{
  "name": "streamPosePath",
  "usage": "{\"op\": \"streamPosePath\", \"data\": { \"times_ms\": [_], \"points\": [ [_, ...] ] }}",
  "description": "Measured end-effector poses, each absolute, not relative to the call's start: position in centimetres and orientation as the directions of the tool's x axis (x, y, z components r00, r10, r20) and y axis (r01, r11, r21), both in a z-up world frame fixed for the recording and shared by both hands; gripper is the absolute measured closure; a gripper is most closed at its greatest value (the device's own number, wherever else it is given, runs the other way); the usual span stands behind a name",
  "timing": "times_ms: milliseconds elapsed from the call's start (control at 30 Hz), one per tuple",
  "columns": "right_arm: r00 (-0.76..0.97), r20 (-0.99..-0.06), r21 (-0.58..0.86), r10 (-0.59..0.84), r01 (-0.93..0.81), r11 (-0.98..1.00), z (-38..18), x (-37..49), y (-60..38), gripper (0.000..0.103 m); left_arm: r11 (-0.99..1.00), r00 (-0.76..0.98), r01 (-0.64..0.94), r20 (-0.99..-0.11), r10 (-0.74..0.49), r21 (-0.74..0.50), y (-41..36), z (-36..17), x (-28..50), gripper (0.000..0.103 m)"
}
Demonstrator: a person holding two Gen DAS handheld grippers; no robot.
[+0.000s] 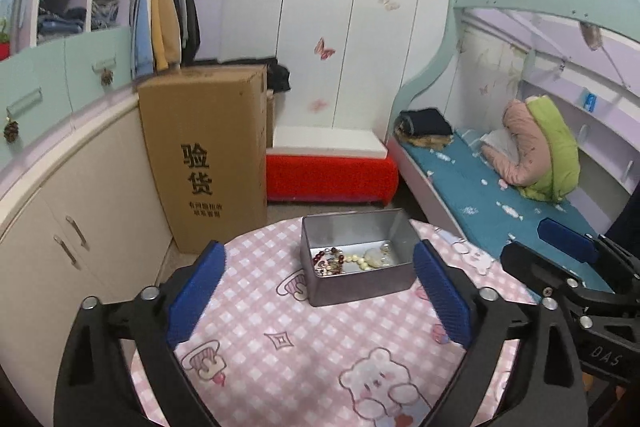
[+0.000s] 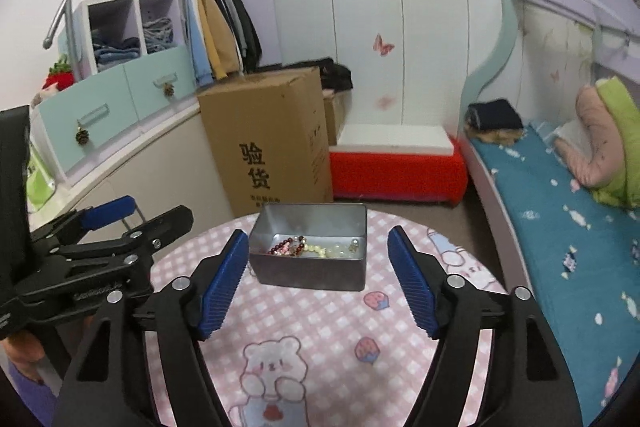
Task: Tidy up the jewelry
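Observation:
A grey metal tin [image 1: 360,287] stands open on the far half of a round table [image 1: 280,359] covered with a pink checked cloth. Inside it lie a dark red bead bracelet [image 1: 330,259], a cream bead string [image 1: 356,259] and a pale pendant [image 1: 376,255]. My left gripper [image 1: 320,247] is open, raised in front of the tin, with nothing between its blue pads. My right gripper [image 2: 318,233] is also open and empty, facing the same tin [image 2: 308,271] and its beads [image 2: 286,247]. Each gripper shows at the edge of the other's view: right gripper [image 1: 536,247], left gripper [image 2: 152,211].
A tall cardboard box [image 1: 204,155] stands on the floor behind the table at the left. A red bench [image 1: 328,179] with a white slab sits against the wardrobe. A bed with a blue sheet [image 1: 500,203] runs along the right; cream cabinets [image 1: 72,219] line the left.

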State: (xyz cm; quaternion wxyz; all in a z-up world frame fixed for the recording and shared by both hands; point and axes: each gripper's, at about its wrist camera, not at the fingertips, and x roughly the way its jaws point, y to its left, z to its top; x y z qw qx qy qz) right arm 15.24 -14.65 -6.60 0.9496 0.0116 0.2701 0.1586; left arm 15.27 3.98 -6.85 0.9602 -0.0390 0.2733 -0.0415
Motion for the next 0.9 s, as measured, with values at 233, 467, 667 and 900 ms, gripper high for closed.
{"op": "streamPosePath", "data": {
  "times_ms": [233,467,667,900],
  "points": [
    [0.851,-0.437,0.078,0.293,-0.288,0.954,-3.8,9.1,-15.3,0.027,0.994,0.894,0.076,-0.436,-0.105,-0.083,3.5,-4.1,9.4,0.007],
    [0.883,-0.375,0.058,0.282,-0.281,0.958,-1.6,4.1,-15.9,0.023,0.997,0.931,0.071,-0.356,-0.076,-0.028,2.4,-2.4,4.4,0.007],
    [0.907,-0.322,0.037,0.271,-0.274,0.961,-0.1,0.3,-16.2,0.021,0.998,0.951,0.066,-0.301,-0.069,-0.022,2.1,-1.1,1.2,0.007],
    [0.931,-0.262,0.008,0.254,-0.261,0.965,1.6,-2.9,-16.4,0.019,0.999,0.977,0.034,-0.213,-0.031,0.009,1.3,0.4,-2.1,0.007]
  ]
}}
